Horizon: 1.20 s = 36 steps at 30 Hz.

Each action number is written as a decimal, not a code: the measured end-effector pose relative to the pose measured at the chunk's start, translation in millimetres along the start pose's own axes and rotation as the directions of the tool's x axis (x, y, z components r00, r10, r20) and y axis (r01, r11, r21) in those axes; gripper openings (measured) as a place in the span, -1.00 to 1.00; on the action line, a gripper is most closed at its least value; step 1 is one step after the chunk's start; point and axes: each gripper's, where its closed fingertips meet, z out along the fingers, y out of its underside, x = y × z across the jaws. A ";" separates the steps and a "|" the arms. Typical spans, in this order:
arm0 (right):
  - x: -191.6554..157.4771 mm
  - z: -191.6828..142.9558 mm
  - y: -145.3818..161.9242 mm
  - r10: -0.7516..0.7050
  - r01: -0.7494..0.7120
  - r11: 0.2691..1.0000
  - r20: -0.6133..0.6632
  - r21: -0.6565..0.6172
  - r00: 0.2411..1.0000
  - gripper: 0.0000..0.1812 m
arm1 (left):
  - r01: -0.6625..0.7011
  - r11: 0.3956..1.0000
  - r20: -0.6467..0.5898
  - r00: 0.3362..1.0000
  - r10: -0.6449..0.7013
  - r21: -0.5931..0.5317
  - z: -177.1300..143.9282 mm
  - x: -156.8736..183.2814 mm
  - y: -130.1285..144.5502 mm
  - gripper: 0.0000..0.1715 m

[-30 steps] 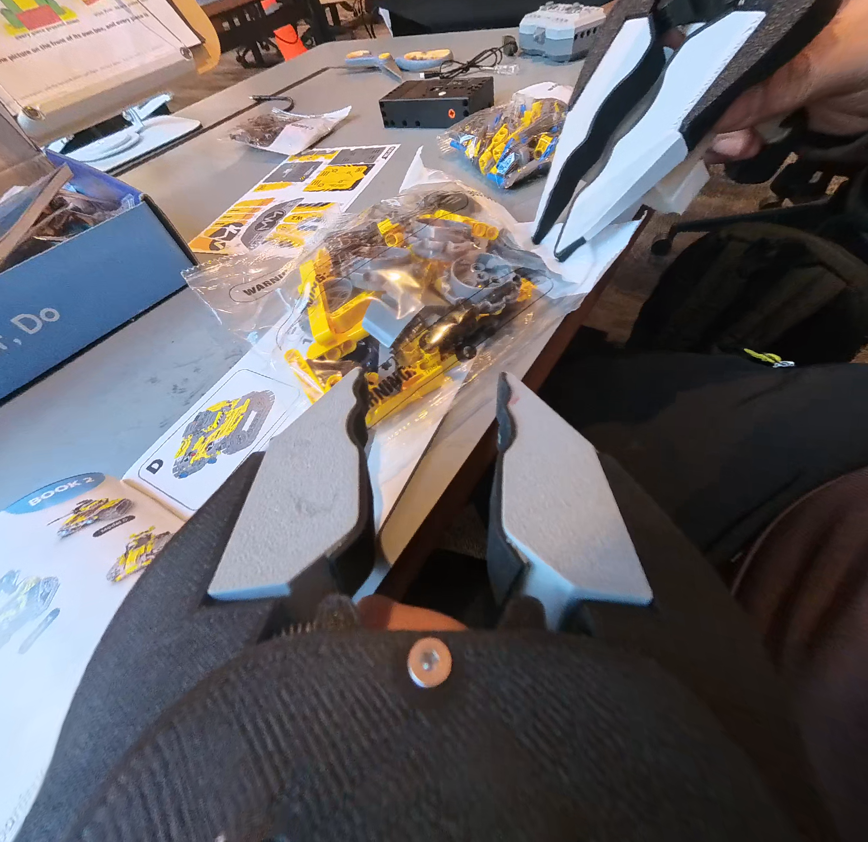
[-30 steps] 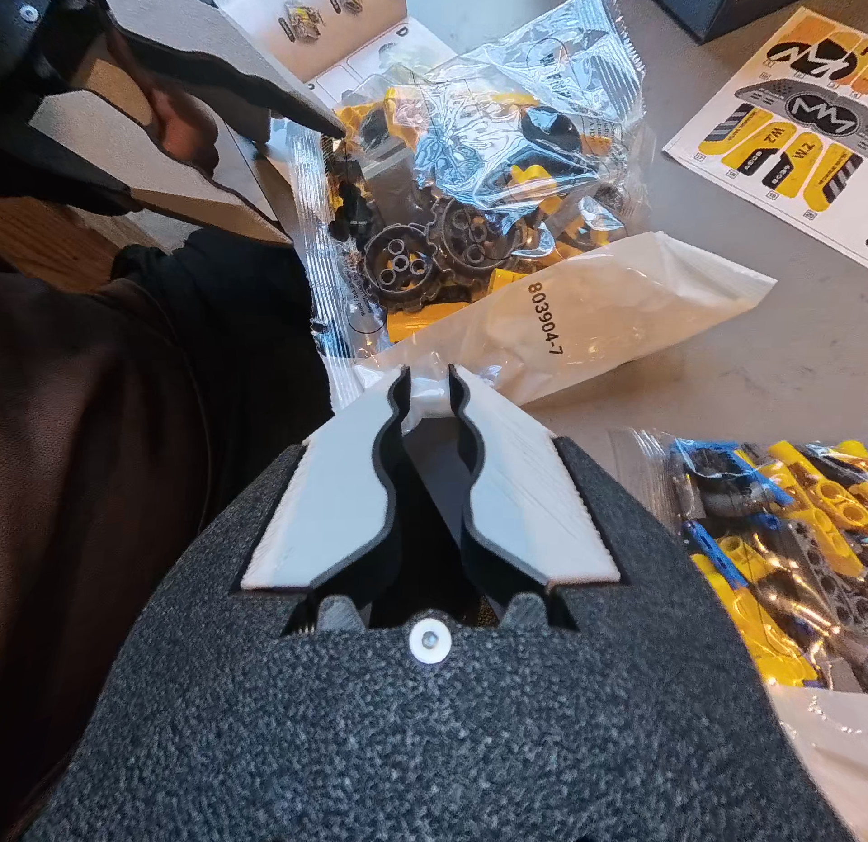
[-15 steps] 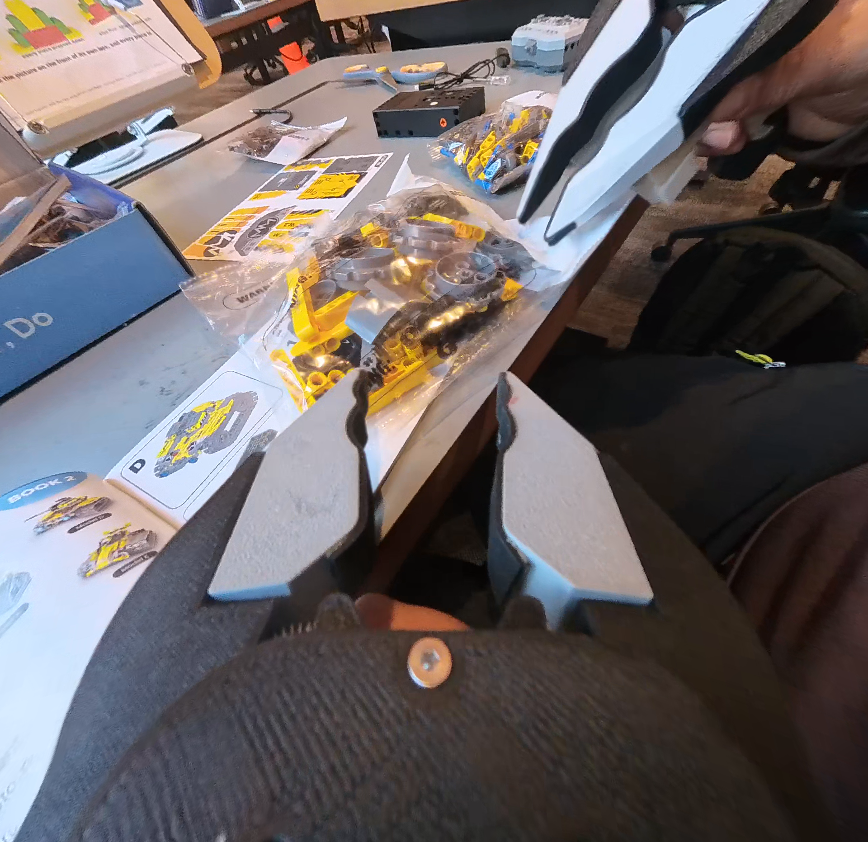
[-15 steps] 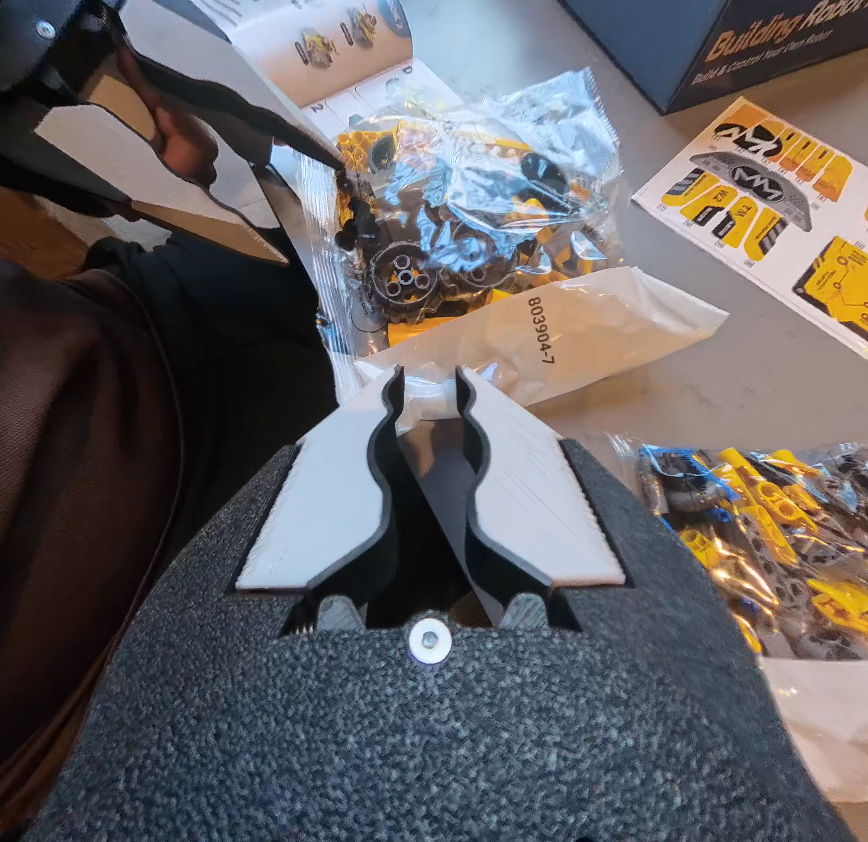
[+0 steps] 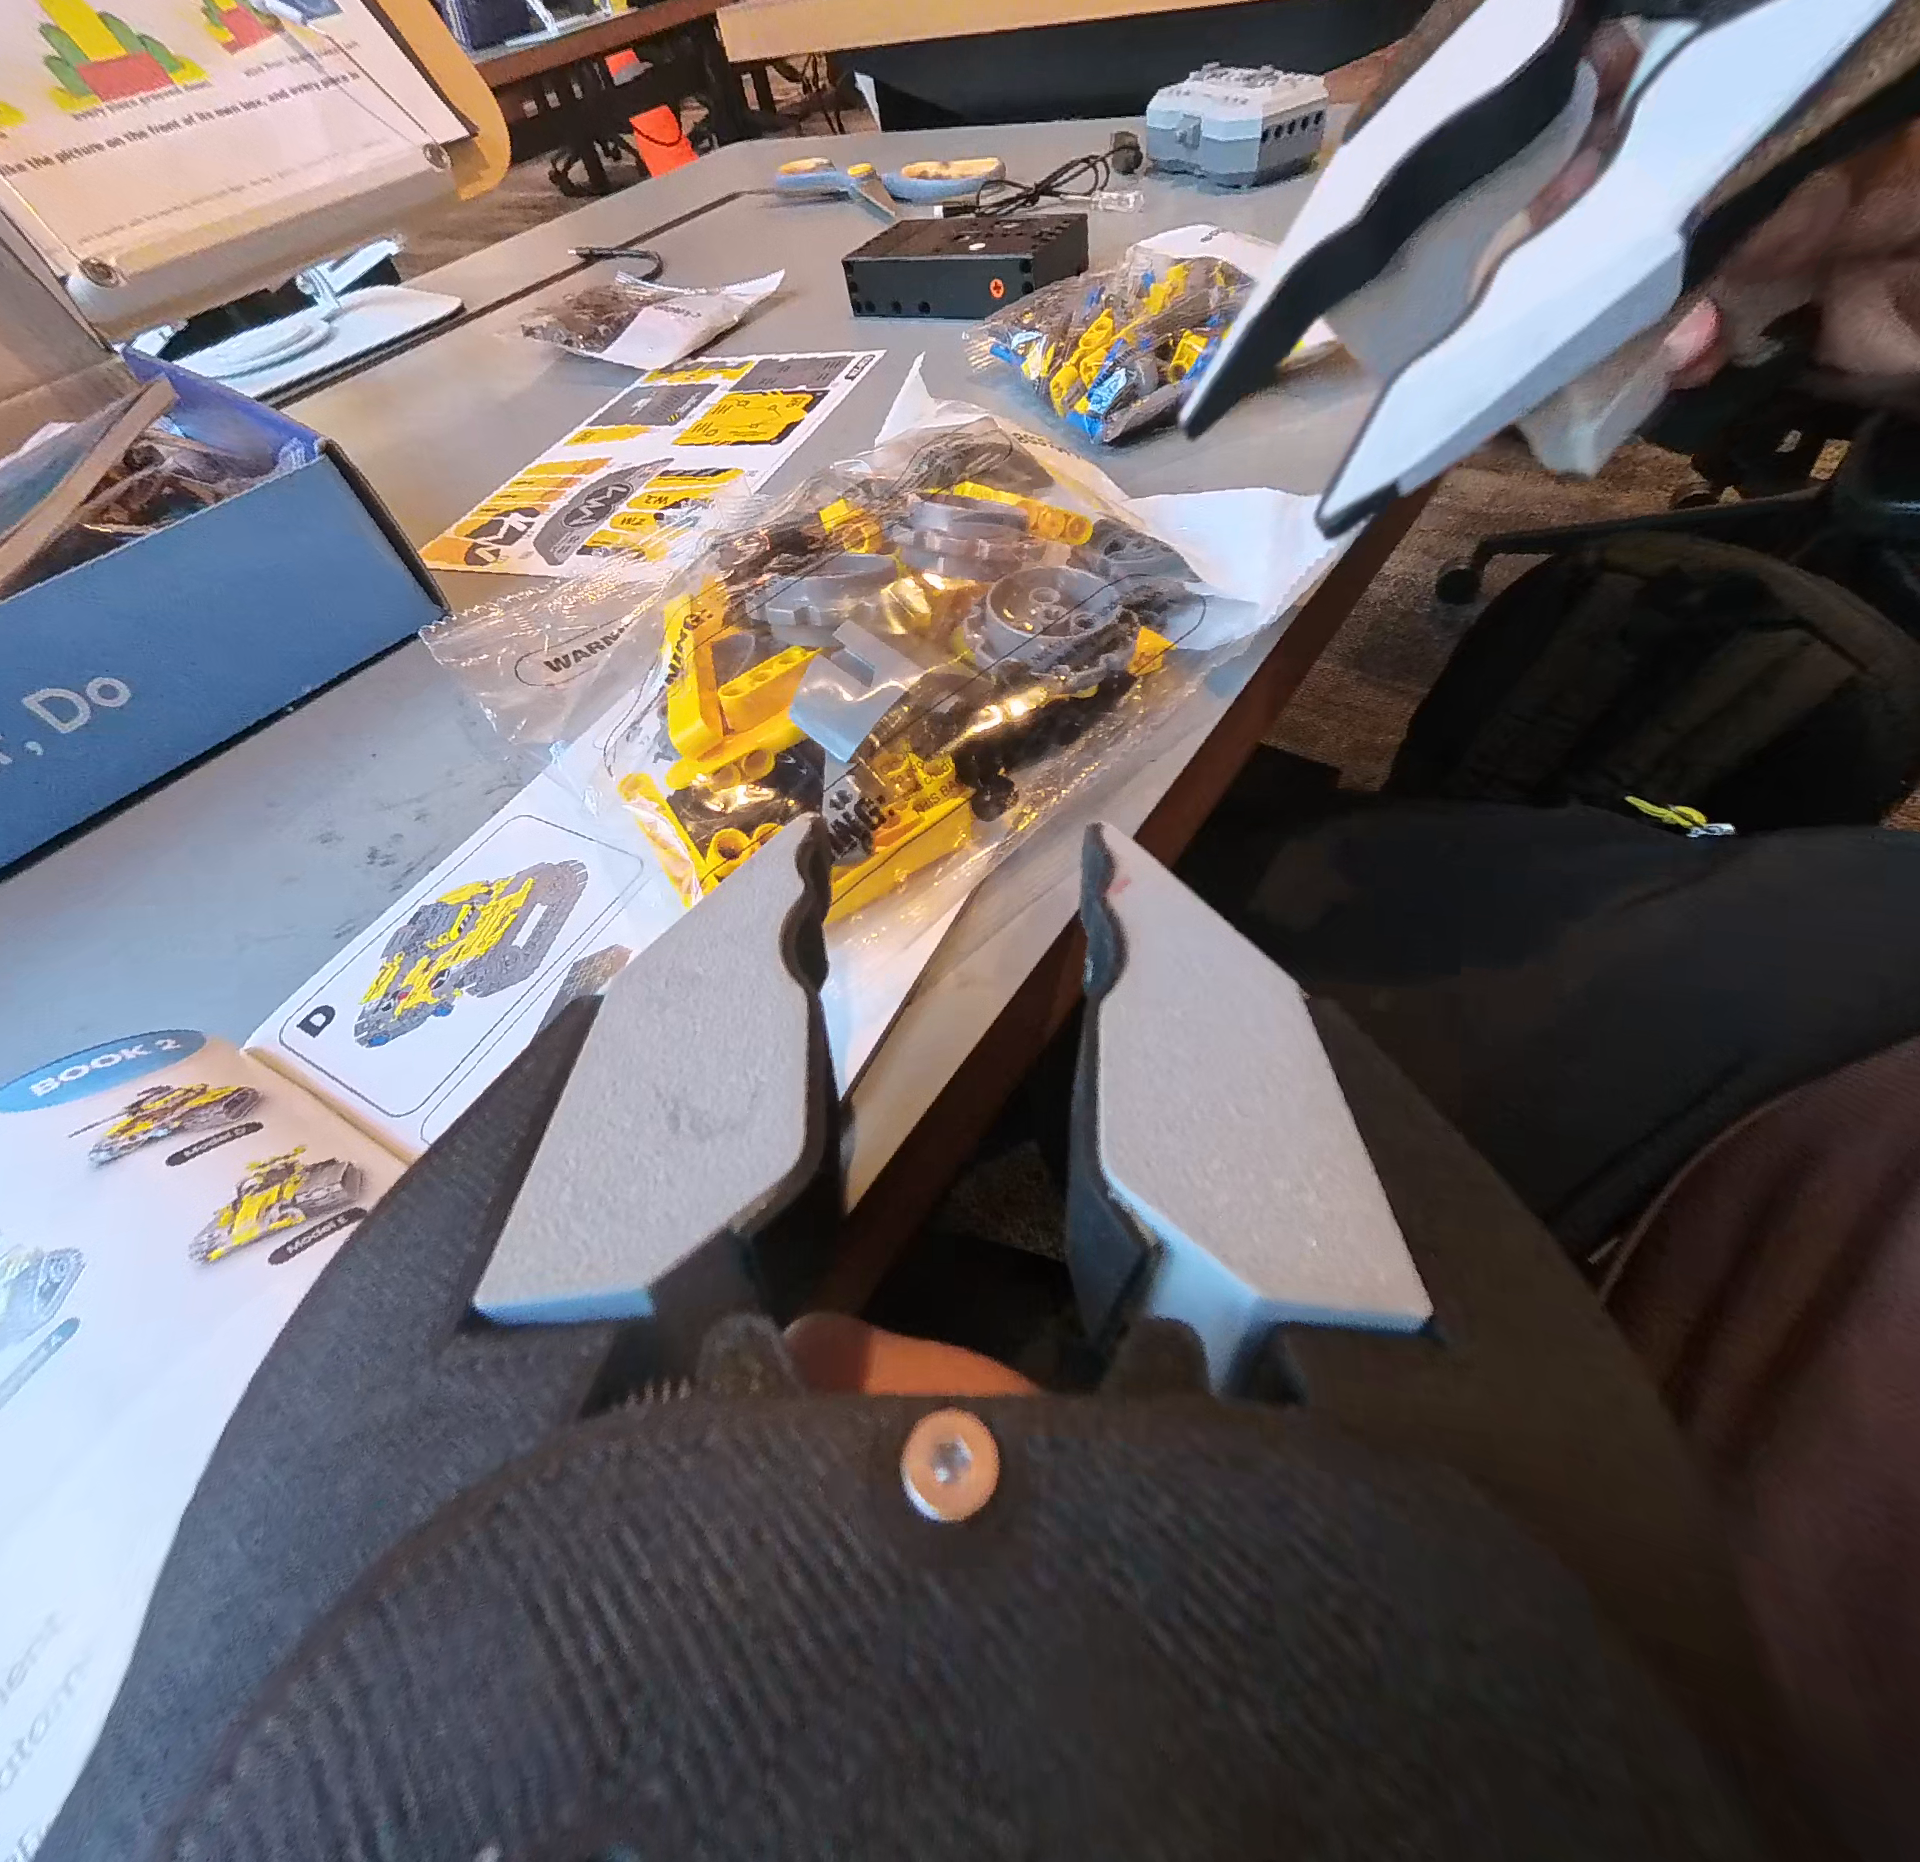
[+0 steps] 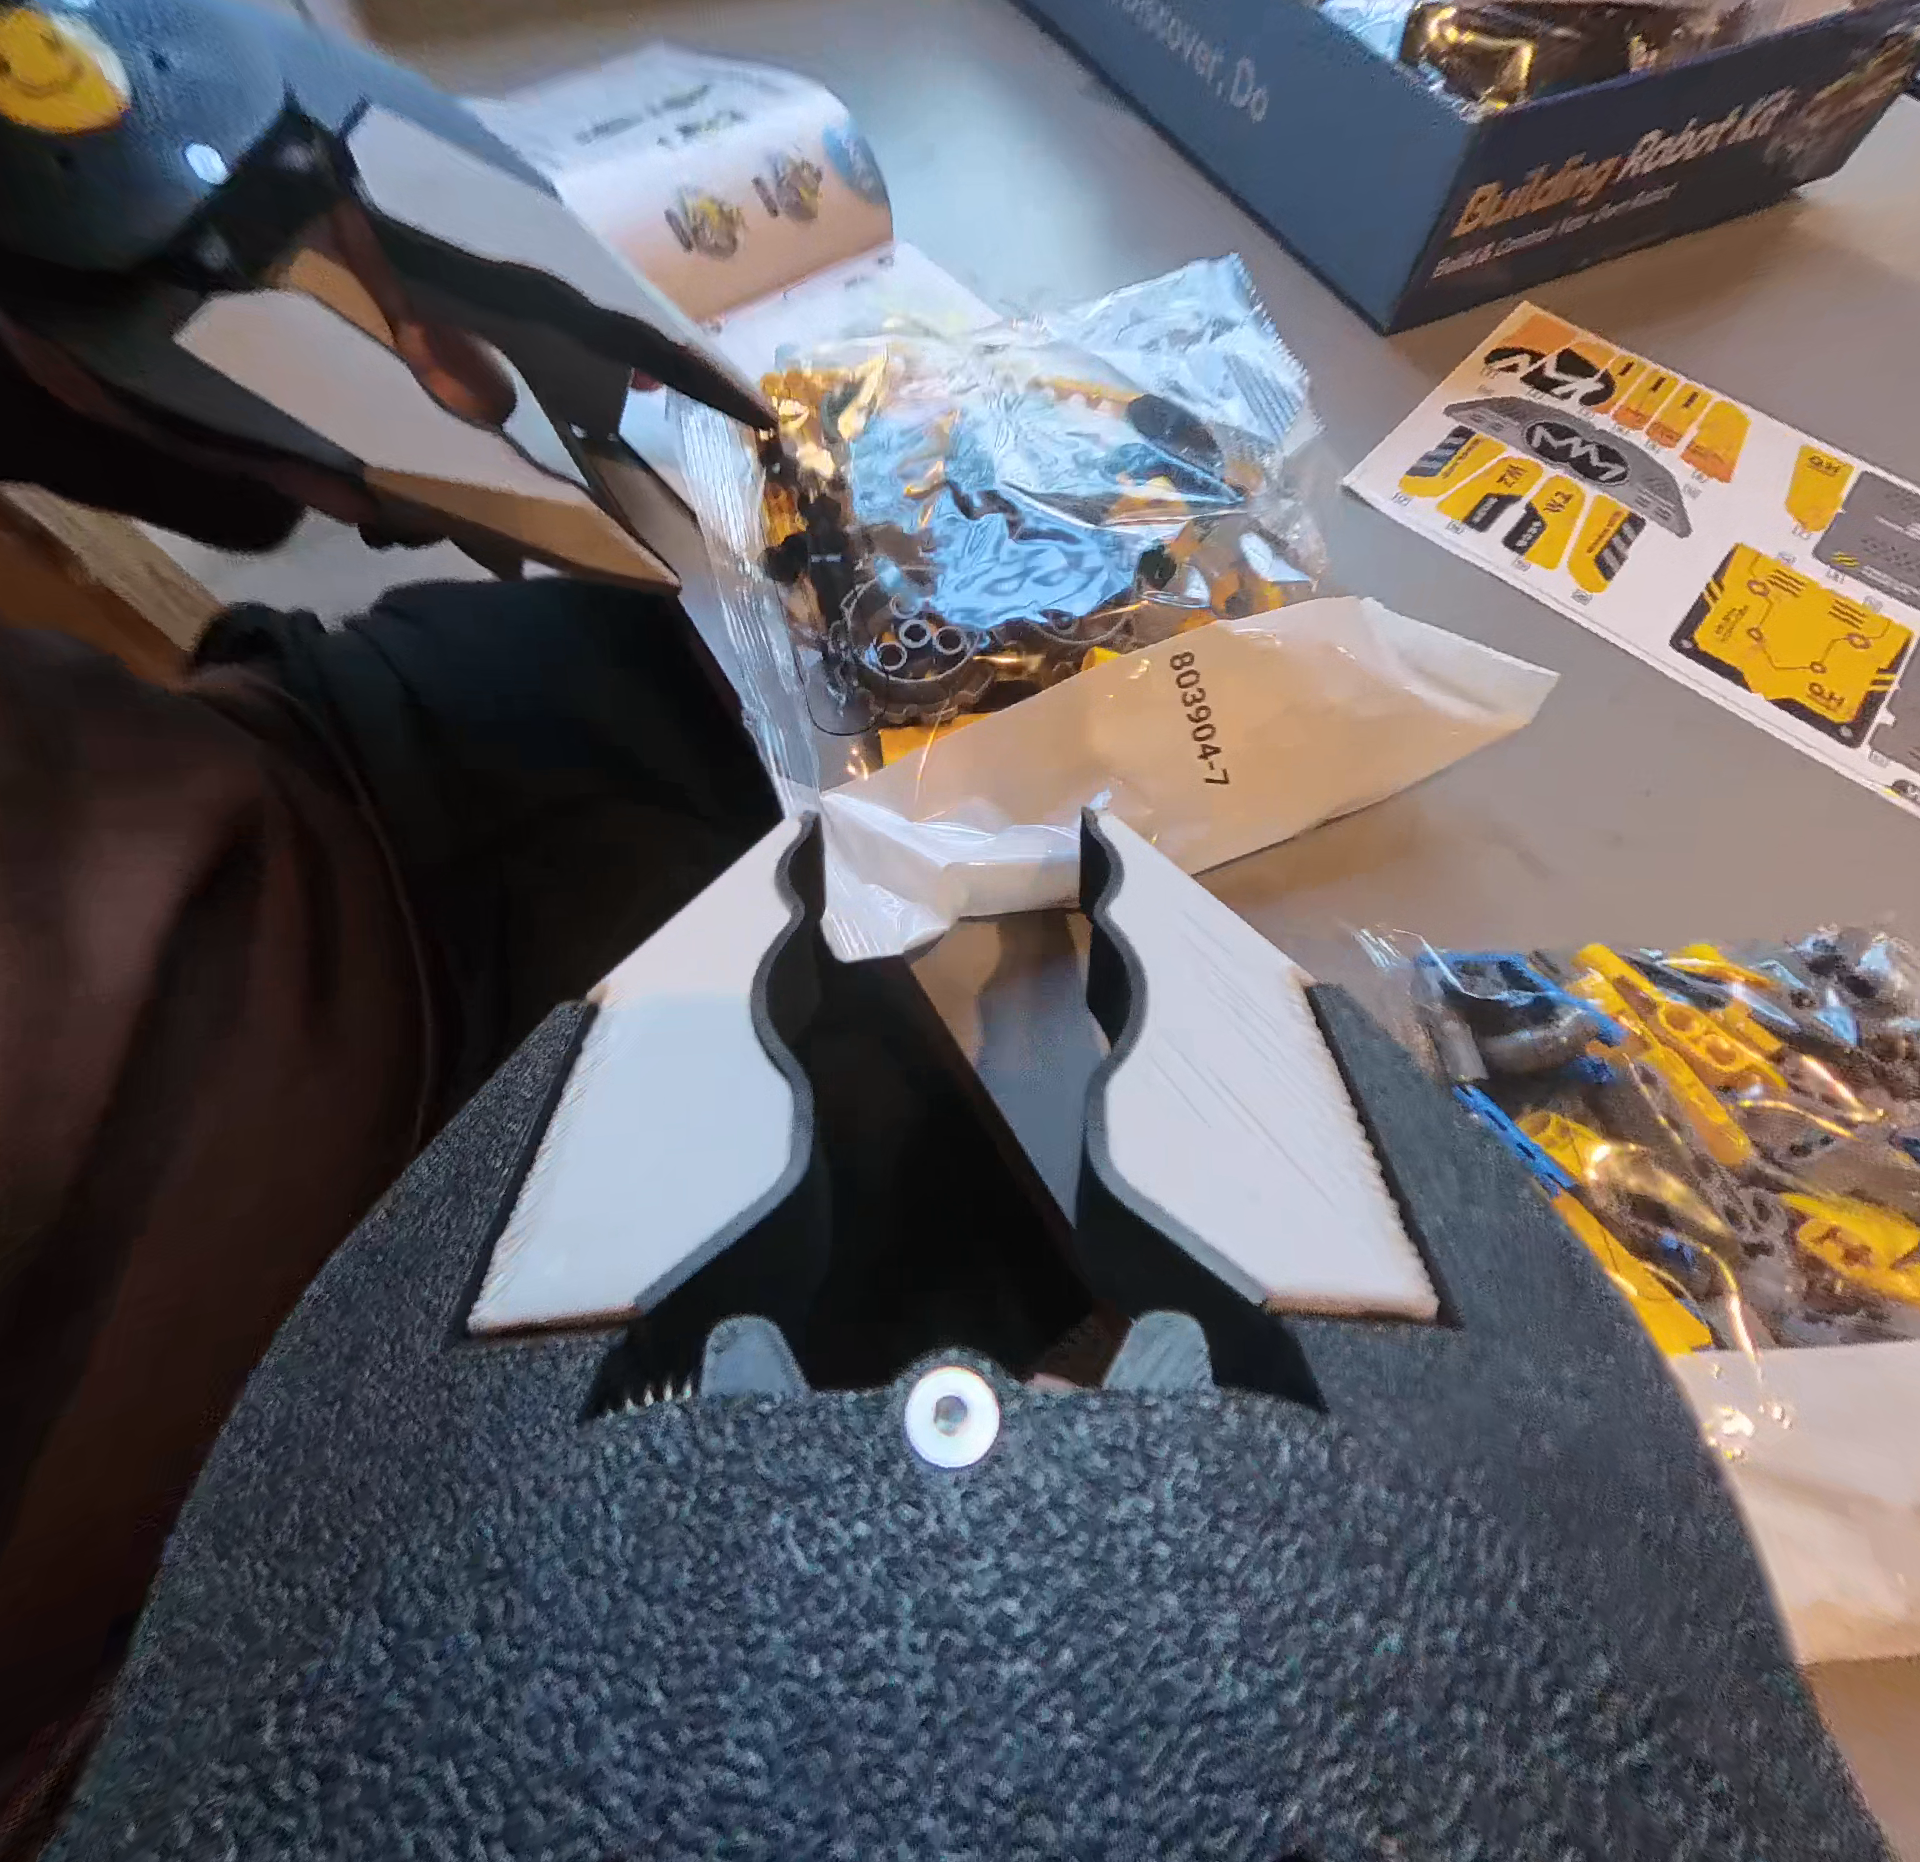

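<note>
A clear bag of yellow, grey and black building parts [image 5: 904, 669] lies at the table's near edge; it also shows in the right wrist view [image 6: 1018, 524]. Its white end [image 6: 1195, 732] points toward my right gripper. My left gripper [image 5: 951, 856] is open, and its left fingertip is over the bag's near clear edge. My right gripper [image 6: 948, 836] is open and empty, just short of the white end. In the left wrist view the right gripper [image 5: 1262, 472] hangs above the bag's far end. In the right wrist view the left gripper [image 6: 717, 498] shows at the bag's other end.
A blue box [image 5: 208, 607] stands at the left. A sticker sheet [image 5: 665, 441], a second bag of blue and yellow parts [image 5: 1112, 347] and a black block [image 5: 966, 259] lie behind. A booklet [image 5: 156, 1137] lies near left. The table edge [image 5: 1247, 711] borders a person's lap.
My right gripper was shut on the bag's white end; it has opened, let go and lifted away slightly. My left gripper has stayed open and hardly moved.
</note>
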 end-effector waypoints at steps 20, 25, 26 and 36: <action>-3.8 11.3 21.5 0.002 0.001 0.993 0.025 -0.122 1.000 -0.98 | -0.025 1.000 0.002 1.000 0.025 -0.005 -0.2 2.9 1.0 -0.46; -3.5 10.7 21.5 -0.100 0.096 0.987 -0.020 -0.129 0.995 -0.96 | -0.033 0.999 0.007 0.999 0.033 -0.005 -0.2 2.9 1.2 -0.46; -3.3 10.6 21.1 -0.124 0.118 0.985 -0.034 -0.124 0.992 -0.94 | -0.034 0.999 0.008 0.999 0.034 -0.004 -0.1 2.9 1.2 -0.46; -0.2 5.1 11.9 -0.096 0.093 0.994 -0.051 -0.057 0.994 -0.68 | -0.044 0.999 0.015 0.999 0.044 -0.009 0.0 3.4 1.9 -0.45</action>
